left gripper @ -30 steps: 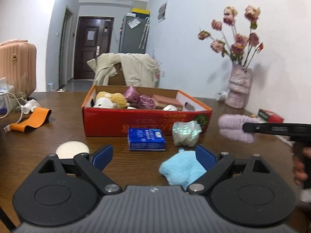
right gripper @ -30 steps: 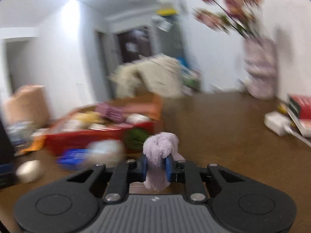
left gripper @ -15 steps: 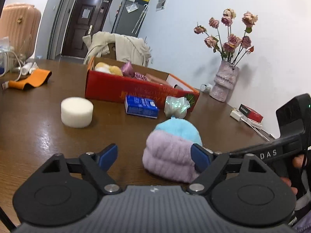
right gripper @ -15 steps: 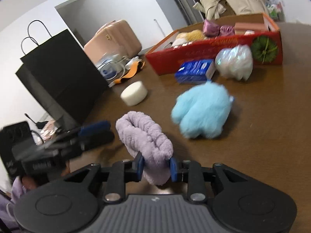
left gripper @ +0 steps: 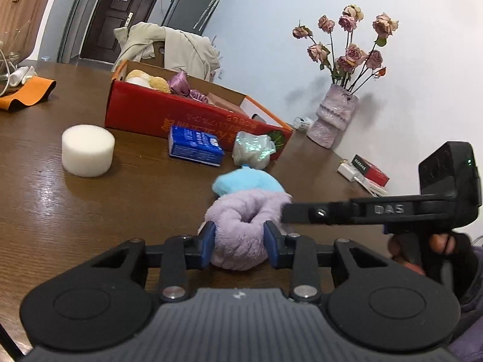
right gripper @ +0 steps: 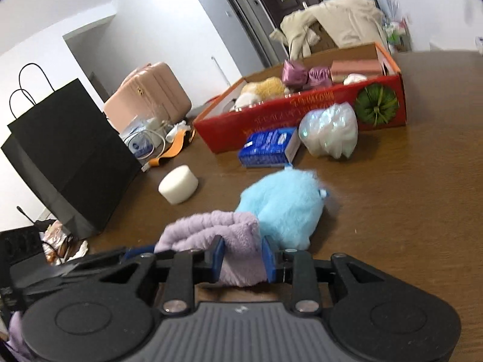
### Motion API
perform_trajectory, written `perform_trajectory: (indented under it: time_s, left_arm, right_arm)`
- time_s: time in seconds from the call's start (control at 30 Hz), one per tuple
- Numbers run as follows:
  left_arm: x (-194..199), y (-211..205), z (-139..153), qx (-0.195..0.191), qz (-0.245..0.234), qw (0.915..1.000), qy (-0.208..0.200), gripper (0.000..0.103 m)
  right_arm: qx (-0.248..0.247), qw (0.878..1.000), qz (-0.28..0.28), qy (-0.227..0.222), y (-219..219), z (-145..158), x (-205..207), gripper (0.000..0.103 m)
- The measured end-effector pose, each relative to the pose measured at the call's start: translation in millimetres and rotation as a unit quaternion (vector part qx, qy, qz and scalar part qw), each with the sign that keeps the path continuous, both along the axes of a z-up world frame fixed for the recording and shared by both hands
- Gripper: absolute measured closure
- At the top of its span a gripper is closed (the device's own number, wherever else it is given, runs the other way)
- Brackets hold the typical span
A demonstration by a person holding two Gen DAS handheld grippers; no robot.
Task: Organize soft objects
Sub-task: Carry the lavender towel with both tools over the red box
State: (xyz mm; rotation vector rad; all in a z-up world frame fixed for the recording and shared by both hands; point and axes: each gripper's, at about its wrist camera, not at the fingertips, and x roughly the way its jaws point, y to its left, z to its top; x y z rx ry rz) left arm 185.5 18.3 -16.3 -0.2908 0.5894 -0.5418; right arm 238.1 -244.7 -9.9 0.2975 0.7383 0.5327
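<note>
A fluffy purple fabric ring (left gripper: 241,229) sits low over the brown table, held from both sides. My left gripper (left gripper: 240,246) is shut on its near end. My right gripper (right gripper: 243,261) is shut on the other end (right gripper: 232,241); its body reaches in from the right in the left wrist view (left gripper: 377,211). A light blue plush (left gripper: 244,182) lies just behind the ring (right gripper: 286,208). The red cardboard box (left gripper: 193,114) holds a yellow plush and purple fabric pieces (right gripper: 302,72).
A white foam cylinder (left gripper: 87,149), a blue packet (left gripper: 194,146) and an iridescent white bundle (left gripper: 253,150) lie before the box. A vase of dried roses (left gripper: 335,117) stands by the wall. A black paper bag (right gripper: 66,154) and pink suitcase (right gripper: 148,93) stand left.
My right gripper carried the purple ring across to the front of the blue plush. My left gripper, open before, has closed on the ring's near end.
</note>
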Motion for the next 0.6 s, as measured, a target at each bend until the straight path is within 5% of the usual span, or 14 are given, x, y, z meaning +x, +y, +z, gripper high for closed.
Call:
perform_trajectory:
  time_s: [0.17, 0.27, 0.33, 0.37, 0.43, 0.6]
  left_arm:
    - [-6.7, -2.4, 5.5, 0.057, 0.022, 0.9980, -0.016, 0.071]
    - [-17.8, -7.6, 3.9, 0.087, -0.007, 0.9954, -0.040, 0.069]
    - [-23.4, -9.8, 0.5, 0.093, -0.018, 0.9950, -0.032, 0.065]
    - [-26.2, -9.2, 0.0, 0.093, -0.025, 0.9949, -0.030, 0.061]
    - [-33.1, -1.6, 1.7, 0.076, -0.031, 0.9962, -0.030, 0.053]
    - [-30.7, 32.3, 17.6, -0.044, -0.010, 0.9988, -0.018, 0.041]
  right_arm:
    - [0.010, 1.000, -0.002, -0.019, -0.3, 8.9, -4.0, 0.072]
    - [0.021, 1.000, -0.017, -0.016, 0.5, 11.1, -4.3, 0.070]
    - [-0.008, 1.000, -0.004, -0.005, 10.8, 6.9, -5.0, 0.074]
    - [-0.020, 1.000, 0.009, -0.004, 16.2, 4.1, -9.9, 0.085]
    - [-0.036, 0.999, 0.022, -0.023, 23.8, 3.6, -26.9, 0.089]
    - [-0.076, 0.995, 0.054, -0.038, 35.3, -7.2, -61.5, 0.090]
